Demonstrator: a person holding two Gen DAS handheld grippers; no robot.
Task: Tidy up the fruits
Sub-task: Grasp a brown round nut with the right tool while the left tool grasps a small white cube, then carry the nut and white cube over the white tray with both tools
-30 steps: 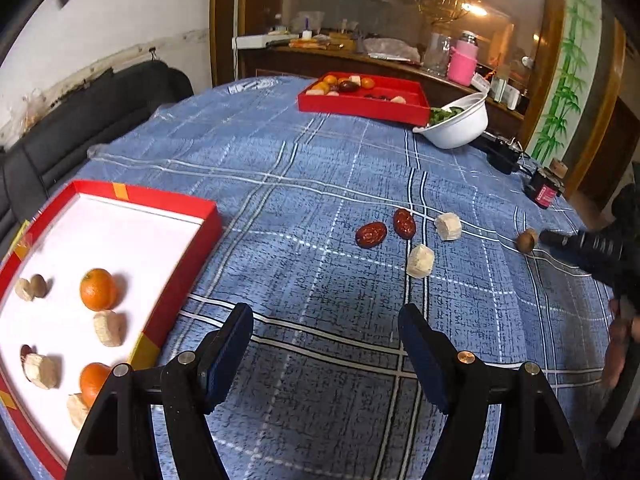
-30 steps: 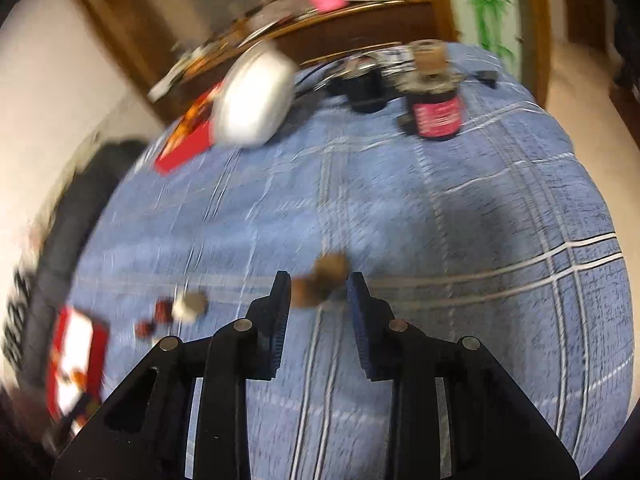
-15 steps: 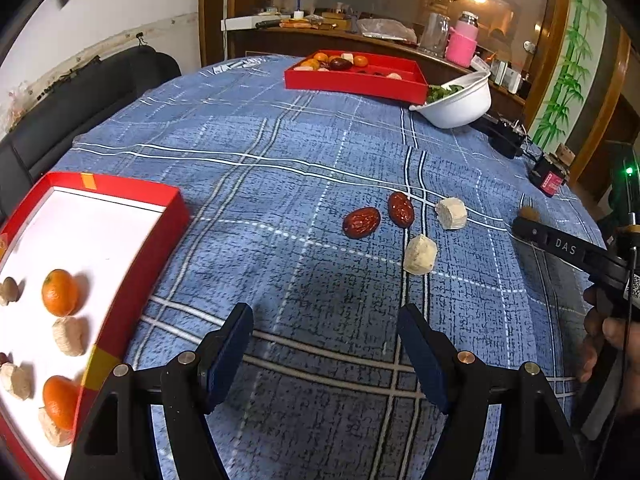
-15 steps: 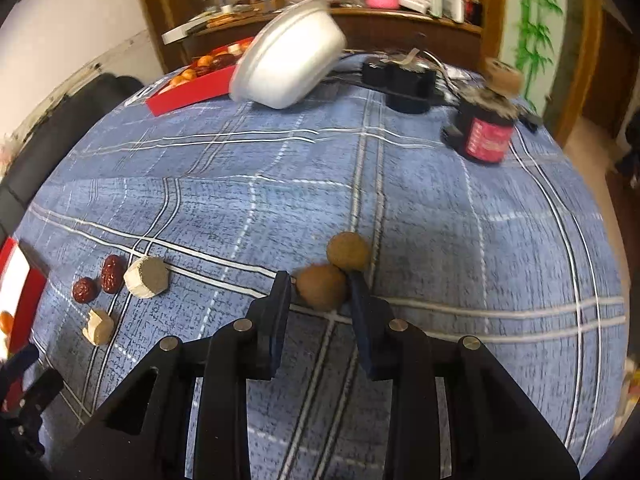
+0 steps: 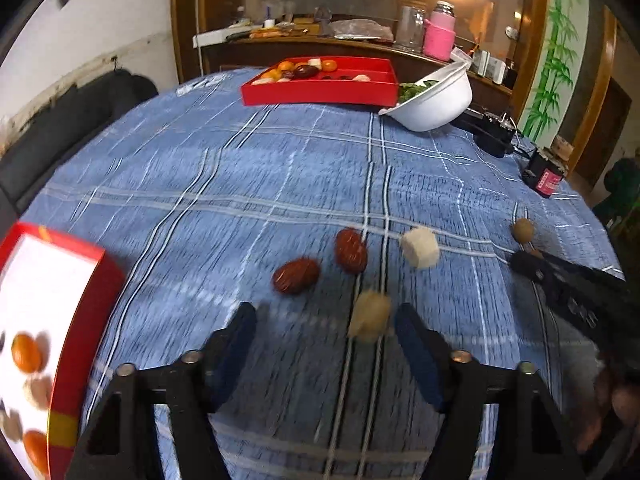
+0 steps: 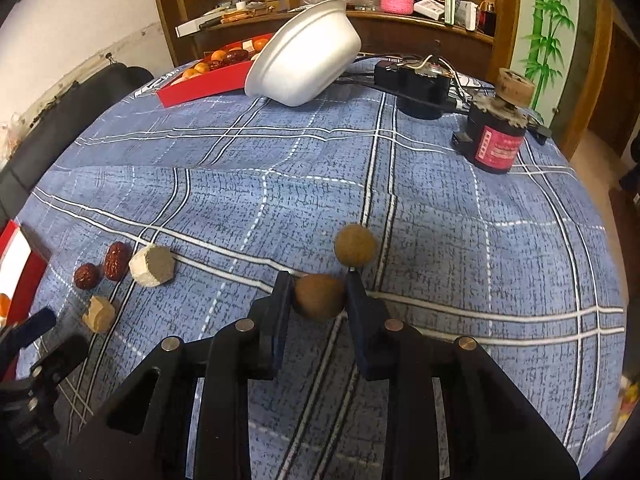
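My right gripper [image 6: 316,294] is shut on a round brown fruit [image 6: 319,297] just above the blue cloth; a second brown fruit [image 6: 355,245] lies just beyond it. My left gripper [image 5: 326,326] is open, low over the cloth, with a pale chunk [image 5: 370,316] just inside its right finger. Two red dates [image 5: 296,276] [image 5: 351,250] and a white cube [image 5: 420,247] lie just ahead. The red tray [image 5: 86,304] with oranges [image 5: 26,353] sits at the left. The right gripper shows at the right of the left wrist view [image 5: 524,265].
A second red tray [image 5: 320,88] of fruit and a tilted white bowl [image 6: 306,68] stand at the far side. A black jar with a red label [image 6: 498,142] and black cabled devices [image 6: 420,84] sit far right. A dark sofa [image 5: 60,132] borders the left.
My left gripper has moved forward and right toward the loose pieces, the pale chunk now lying between its fingers. My right gripper has stayed shut on the brown fruit, steadying after a swing.
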